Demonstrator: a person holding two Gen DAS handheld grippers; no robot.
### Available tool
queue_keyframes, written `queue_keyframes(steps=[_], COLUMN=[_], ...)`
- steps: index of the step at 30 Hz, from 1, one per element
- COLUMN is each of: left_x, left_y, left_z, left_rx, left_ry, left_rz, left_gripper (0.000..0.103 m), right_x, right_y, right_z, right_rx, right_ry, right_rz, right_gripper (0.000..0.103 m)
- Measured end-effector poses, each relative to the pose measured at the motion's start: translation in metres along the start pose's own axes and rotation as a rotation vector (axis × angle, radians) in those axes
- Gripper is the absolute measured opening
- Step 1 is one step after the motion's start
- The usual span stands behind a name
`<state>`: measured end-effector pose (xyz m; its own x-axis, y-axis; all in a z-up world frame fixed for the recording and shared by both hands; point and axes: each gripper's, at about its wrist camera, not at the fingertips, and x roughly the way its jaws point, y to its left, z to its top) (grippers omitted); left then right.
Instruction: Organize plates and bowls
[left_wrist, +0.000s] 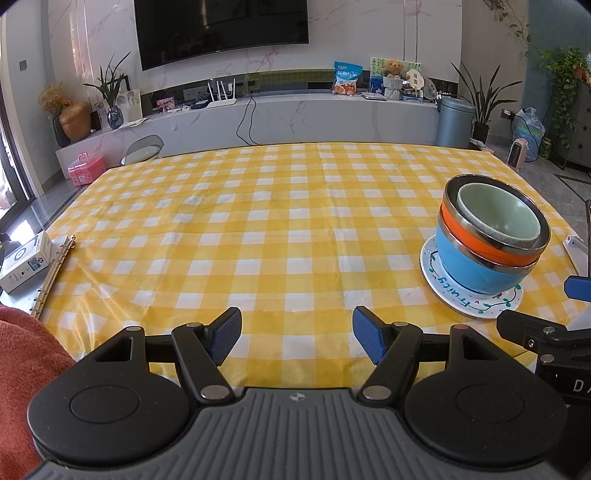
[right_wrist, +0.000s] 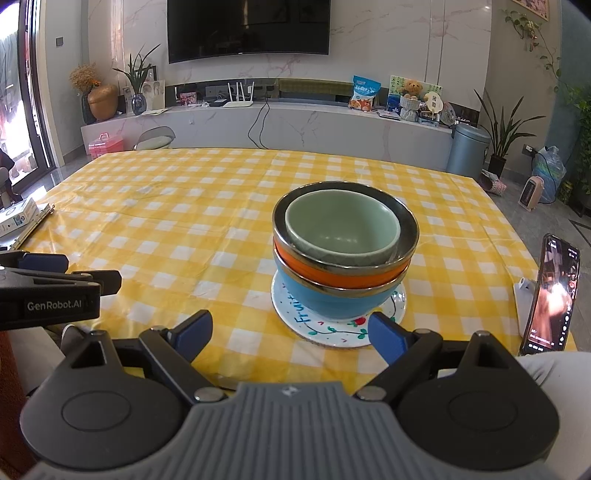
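Right gripper (right_wrist: 290, 332), bottom centre of its own view: fingers spread wide, nothing between them, tips just short of the plate. Left gripper (left_wrist: 297, 338), bottom centre of its view: fingers likewise spread, over bare checked tablecloth (left_wrist: 258, 221).

Plate (right_wrist: 332, 338), white, painted lettering, centre frame. On it, nested upright: blue bowl (right_wrist: 332, 304), orange bowl (right_wrist: 332, 277), pale green bowl (right_wrist: 341, 225) uppermost.

Phone (right_wrist: 552, 295), right edge, propped upright, screen lit.

Box (left_wrist: 26, 264), left edge, apparently off the cloth.

Television (right_wrist: 247, 27), top centre, wall-mounted.
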<state>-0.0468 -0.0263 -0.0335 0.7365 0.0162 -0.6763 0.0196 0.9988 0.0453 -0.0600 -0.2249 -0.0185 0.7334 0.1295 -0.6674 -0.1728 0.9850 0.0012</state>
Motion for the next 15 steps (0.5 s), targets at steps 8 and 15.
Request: queue_keyframes(steps=[8,15], left_x=[-0.0002,-0.0015], left_y=[0.0004,0.0014], left_z=[0.0007,0.0027], left_rx=[-0.002,-0.004], left_ry=[0.000,-0.001], left_rz=[0.001,0.004], left_gripper=[0.081,0.081], right_x=[0.0000,0.0000], right_y=[0.0001,0.0002], right_z=[0.0000,0.0000], right_rx=[0.001,0.001], right_ry=[0.000,0.000], right_rz=[0.000,0.000], right_gripper=[0.090,0.090])
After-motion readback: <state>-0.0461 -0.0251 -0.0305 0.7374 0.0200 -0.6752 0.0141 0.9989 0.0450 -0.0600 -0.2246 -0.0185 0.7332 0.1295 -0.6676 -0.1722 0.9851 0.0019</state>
